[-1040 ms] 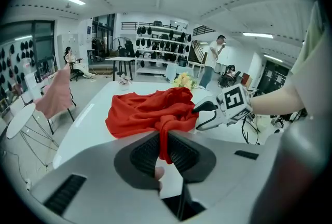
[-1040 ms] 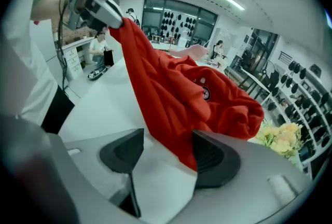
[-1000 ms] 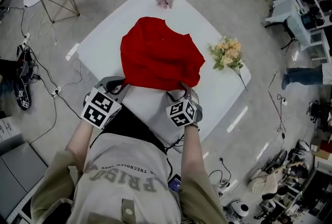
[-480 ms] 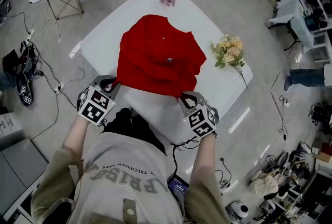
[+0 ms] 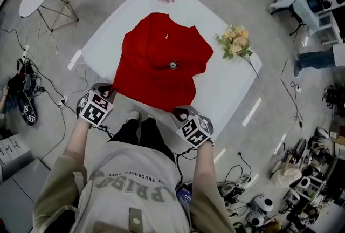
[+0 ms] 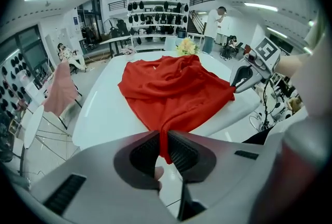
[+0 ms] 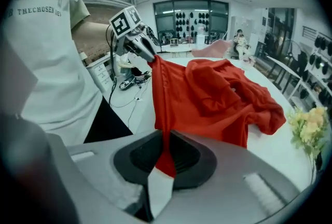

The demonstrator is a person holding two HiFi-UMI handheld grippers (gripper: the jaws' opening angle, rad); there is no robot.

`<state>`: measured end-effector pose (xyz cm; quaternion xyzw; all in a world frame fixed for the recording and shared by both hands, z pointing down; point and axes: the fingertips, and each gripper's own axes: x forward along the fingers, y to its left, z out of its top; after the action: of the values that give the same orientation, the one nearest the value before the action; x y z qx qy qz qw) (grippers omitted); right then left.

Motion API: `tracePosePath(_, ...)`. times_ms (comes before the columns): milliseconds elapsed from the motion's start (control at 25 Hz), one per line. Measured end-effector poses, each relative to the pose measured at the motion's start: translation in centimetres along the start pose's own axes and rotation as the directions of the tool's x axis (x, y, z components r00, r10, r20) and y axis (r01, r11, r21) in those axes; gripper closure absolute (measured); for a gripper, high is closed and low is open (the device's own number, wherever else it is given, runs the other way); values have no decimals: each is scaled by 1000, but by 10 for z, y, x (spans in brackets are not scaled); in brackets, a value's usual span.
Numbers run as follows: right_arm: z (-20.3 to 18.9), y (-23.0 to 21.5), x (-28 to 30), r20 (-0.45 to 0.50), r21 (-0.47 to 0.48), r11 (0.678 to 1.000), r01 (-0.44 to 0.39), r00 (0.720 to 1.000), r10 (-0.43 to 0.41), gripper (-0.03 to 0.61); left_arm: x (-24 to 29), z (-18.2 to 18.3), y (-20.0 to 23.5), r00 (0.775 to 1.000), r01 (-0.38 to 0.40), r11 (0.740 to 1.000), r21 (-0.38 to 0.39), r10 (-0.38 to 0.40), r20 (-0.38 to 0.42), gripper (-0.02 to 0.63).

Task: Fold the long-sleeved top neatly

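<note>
Garment: the red long-sleeved fabric top (image 5: pixel 159 64) lies spread on the white rectangular table (image 5: pixel 232 94). Its collar points to the table's far side and its hem reaches the table's near edge.
Left tool: the left tool (image 6: pixel 165 148) is clamped on one hem corner just off the table's near edge, with red cloth pinched between its pads.
Right tool: the right tool (image 7: pixel 166 151) has just been closing its jaws. It now bites the other hem corner, also just off the table's near edge.
Change: a second ago the top sat bunched nearer the table's middle. Both tools have since drawn back toward the person, and the cloth now lies longer and flatter with the hem stretched between them.
Meaning: to my eye this is the smoothing pull before any fold. The body looks fairly flat, but ripples remain toward the table's right side, and I can't make out where the sleeves lie.
Bystander: the yellow-and-cream flower bouquet (image 5: pixel 234 44) sits by the table's right edge, apart from the cloth.
</note>
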<state>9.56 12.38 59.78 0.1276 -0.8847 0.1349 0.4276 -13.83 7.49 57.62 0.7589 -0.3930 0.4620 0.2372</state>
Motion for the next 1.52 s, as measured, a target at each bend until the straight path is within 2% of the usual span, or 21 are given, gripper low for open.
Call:
tracePosePath(40,0,-1,1,2,19,1000,24,1000,-24,529,1,-3,2,1000,4,1000,12,-4,-3,563)
tracePosePath(160,-7,-3,-8,-29,84,993,87,996,-85,336,-1,-6,9,1000,20,999,30,-20,4,563)
tracePosePath(320,-29,5,-1,-100,115,980,161,984,-150,330,-13,3,10,995,83,996,-17,-82,57,563)
tracePosePath(480,-41,3,22,-171,75,957,279,949,-263,333,-20,5,11,991,111,994,-8,-110,79,563)
tracePosePath(560,-44,-5,23,-190,62,946,318,934,-302,374,-23,7,11,988,125,992,-3,-124,93,563)
tracePosePath(600,-45,-8,21,-190,64,945,322,933,-305,420,-26,9,12,986,129,992,0,-128,103,563)
tracePosePath(640,-43,-10,17,-180,81,946,312,939,-294,485,-29,11,13,985,129,992,6,-129,113,563)
tracePosePath(760,-31,-3,-9,-102,183,958,222,973,-206,500,-36,15,17,984,119,992,41,-123,130,563)
tracePosePath(880,-27,19,-34,-69,224,969,101,994,-88,500,-38,7,17,984,136,986,97,-146,104,563)
tracePosePath(960,-35,36,-37,-101,236,971,45,995,-21,500,-32,-7,10,979,185,976,115,-193,58,561)
tracePosePath(1040,-51,46,-25,-163,234,972,23,987,16,500,-17,-27,1,973,230,964,131,-231,-7,561)
tracePosePath(1200,-78,49,9,-238,246,967,67,971,-7,499,14,-62,-4,968,244,954,175,-228,-106,557)
tracePosePath(1280,-75,47,11,-224,273,957,102,974,-39,486,20,-66,-5,968,236,954,184,-216,-125,506)
tracePosePath(1320,-71,47,8,-211,291,951,108,976,-46,464,21,-66,-4,969,235,953,190,-213,-129,446)
tracePosePath(1400,-66,48,1,-185,328,939,103,982,-43,302,18,-64,-2,968,237,951,200,-215,-127,331)
tracePosePath(1480,-59,46,-10,-149,349,931,109,987,-59,211,11,-58,4,971,233,951,201,-216,-103,255)
tracePosePath(1520,-51,43,-17,-127,349,929,119,989,-79,210,6,-53,9,974,222,955,198,-211,-76,244)
